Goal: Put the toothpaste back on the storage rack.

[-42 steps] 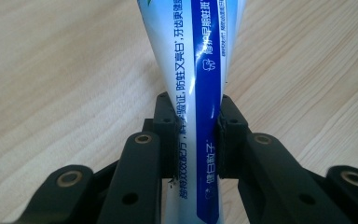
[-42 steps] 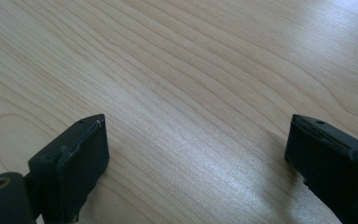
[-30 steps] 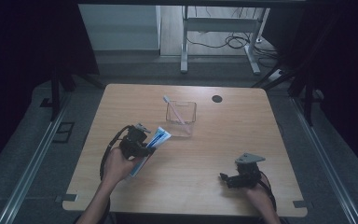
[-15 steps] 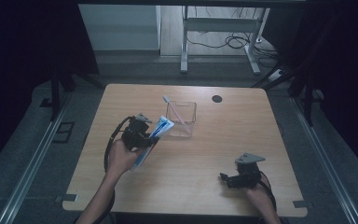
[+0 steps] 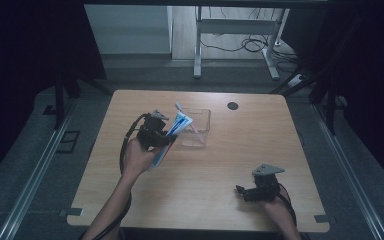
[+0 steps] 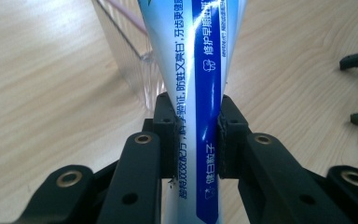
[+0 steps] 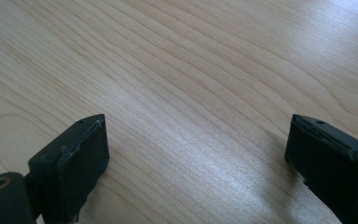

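Holding the toothpaste tube (image 6: 193,93) with my left gripper (image 6: 196,135), I see both black pads pressed on its two sides, so this claw is clenched on the tube. The tube is white and blue with printed characters along it. In the left gripper view it runs between the jaws from the bottom edge to the top edge. In the high view the left gripper (image 5: 152,132) is above the left-middle part of the wooden table (image 5: 230,190), and the toothpaste tube (image 5: 172,137) is tilted. Its upper end points to the clear plastic container (image 5: 197,127) and is just at the near left rim of it. Whether the tube touches the rim, I cannot tell. The lower end hangs below my hand, toward the table.

A thin pink-white stick (image 5: 185,117) leans inside the container and comes out over its left edge.

My right gripper (image 5: 255,192) rests low near the right front part of the table, well apart from the container. In the right gripper view its two pads (image 7: 81,163) stand wide from each other with only bare wood between, so it is released and grasps nothing.

A small dark round spot (image 5: 233,105) sits on the far side of the table, behind the container.
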The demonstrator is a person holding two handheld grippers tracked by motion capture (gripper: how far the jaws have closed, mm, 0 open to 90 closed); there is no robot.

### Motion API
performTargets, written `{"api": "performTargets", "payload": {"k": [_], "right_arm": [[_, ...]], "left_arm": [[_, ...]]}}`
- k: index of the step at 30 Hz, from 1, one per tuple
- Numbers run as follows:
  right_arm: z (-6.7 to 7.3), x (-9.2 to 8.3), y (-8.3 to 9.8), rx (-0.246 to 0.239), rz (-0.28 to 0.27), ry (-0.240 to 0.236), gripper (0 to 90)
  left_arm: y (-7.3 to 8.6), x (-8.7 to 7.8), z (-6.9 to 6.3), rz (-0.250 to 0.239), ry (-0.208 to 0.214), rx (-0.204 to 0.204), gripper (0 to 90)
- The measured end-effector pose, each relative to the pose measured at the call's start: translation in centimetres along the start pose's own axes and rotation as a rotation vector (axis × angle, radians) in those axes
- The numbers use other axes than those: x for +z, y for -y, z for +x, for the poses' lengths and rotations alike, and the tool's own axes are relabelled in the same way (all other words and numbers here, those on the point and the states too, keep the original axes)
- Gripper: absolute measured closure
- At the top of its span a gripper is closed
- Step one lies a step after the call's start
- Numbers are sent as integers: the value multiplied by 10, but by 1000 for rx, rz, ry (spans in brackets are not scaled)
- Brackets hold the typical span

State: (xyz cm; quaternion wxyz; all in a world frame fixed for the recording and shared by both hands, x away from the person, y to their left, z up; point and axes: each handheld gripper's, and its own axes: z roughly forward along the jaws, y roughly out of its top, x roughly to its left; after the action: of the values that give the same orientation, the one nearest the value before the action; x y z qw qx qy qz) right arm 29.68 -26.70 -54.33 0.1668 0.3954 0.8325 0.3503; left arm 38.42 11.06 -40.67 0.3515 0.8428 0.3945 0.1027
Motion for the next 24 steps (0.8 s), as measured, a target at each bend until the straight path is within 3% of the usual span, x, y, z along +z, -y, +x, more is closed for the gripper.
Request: {"api": "performTargets", "payload": {"k": [17, 24], "right_arm": [[0, 0, 0, 0, 0, -2, 60], [0, 0, 0, 0, 0, -2, 60]], "left_arm": [[-39, 7, -2, -66, -1, 27, 742], [-55, 8, 0, -101, 2, 21, 742]]}}
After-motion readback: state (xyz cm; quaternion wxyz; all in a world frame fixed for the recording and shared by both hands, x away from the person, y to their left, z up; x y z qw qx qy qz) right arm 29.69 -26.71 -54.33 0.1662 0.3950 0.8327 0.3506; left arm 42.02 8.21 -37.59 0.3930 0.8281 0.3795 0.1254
